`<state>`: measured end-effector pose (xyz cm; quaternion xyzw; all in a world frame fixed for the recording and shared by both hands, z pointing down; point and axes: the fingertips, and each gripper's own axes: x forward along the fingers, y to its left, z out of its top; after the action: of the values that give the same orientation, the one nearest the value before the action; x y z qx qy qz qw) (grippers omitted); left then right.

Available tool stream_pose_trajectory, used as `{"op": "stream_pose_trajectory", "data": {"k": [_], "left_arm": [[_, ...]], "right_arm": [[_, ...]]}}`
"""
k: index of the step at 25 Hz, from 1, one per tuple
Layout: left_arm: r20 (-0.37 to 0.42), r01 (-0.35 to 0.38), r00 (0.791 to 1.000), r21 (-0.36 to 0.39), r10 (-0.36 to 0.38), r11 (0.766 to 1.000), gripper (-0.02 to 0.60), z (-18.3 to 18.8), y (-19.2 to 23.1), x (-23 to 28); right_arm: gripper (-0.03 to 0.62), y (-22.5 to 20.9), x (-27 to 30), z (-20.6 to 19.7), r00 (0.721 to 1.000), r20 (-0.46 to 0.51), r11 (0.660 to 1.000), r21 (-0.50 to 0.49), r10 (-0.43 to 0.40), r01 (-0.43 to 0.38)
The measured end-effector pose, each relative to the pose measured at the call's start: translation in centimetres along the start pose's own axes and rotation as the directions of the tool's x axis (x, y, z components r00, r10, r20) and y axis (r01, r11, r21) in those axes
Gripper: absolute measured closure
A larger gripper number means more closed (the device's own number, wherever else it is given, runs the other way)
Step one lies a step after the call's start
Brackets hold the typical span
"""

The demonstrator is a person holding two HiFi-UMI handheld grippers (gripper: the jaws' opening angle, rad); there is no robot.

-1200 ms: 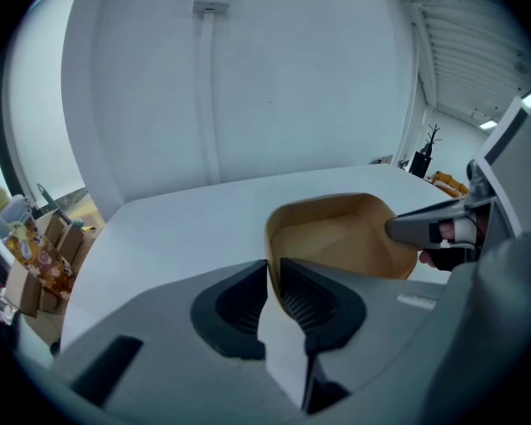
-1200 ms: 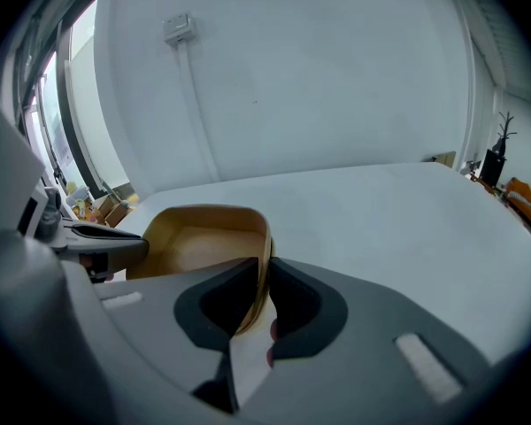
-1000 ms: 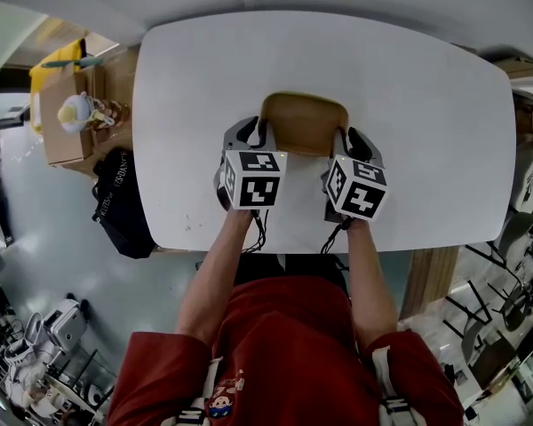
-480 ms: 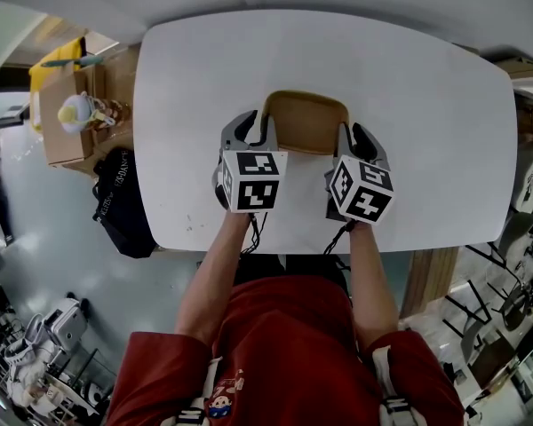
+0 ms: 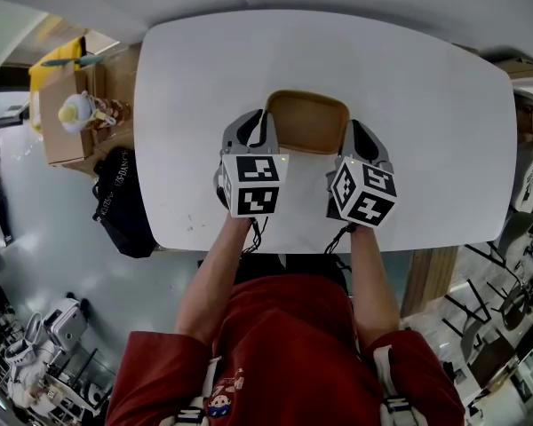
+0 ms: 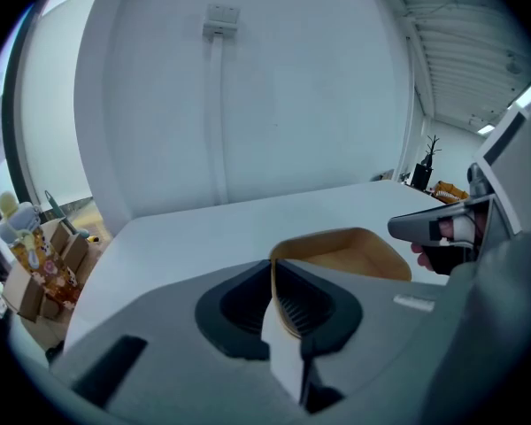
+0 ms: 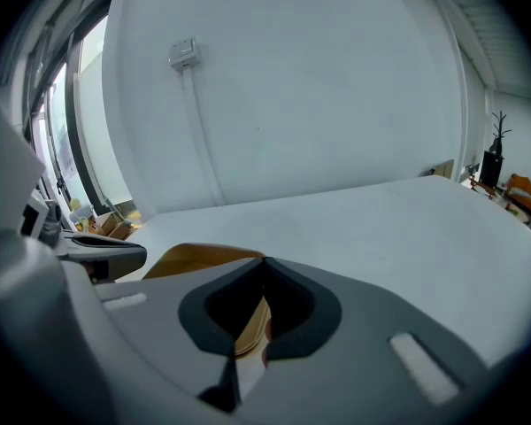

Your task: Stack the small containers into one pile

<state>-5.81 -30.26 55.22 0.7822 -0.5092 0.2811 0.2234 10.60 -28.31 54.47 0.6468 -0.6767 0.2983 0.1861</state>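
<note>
1. The tan, shallow, rounded-rectangle container (image 5: 306,122) sits in the middle of the white table (image 5: 409,87), directly between the two grippers.
2. The left gripper (image 5: 259,130) has just been closing its jaws, and they now pinch the container's left wall, whose thin rim runs up between them in the left gripper view (image 6: 279,299).
3. The right gripper (image 5: 355,136) has just been closing too and clamps the opposite wall; tan edge shows between its jaws (image 7: 252,312).
</note>
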Motion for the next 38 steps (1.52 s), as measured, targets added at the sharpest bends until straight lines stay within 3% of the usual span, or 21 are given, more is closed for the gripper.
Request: {"op": "stream_pose_trajectory", "data": {"k": [15, 38], "left_arm": [[-0.043, 0.020, 0.999, -0.003, -0.020, 1.000, 0.580, -1.5, -0.6, 0.9], [-0.033, 0.009, 0.999, -0.008, -0.009, 1.000, 0.580, -1.6, -0.2, -0.3]], "right_arm": [[0.594, 0.2, 0.6, -2.1, 0.998, -0.062, 1.000, -0.009, 0.002, -0.002], [0.594, 0.8, -0.4, -1.9, 0.999, -0.042, 1.000, 0.001, 0.014, -0.014]]}}
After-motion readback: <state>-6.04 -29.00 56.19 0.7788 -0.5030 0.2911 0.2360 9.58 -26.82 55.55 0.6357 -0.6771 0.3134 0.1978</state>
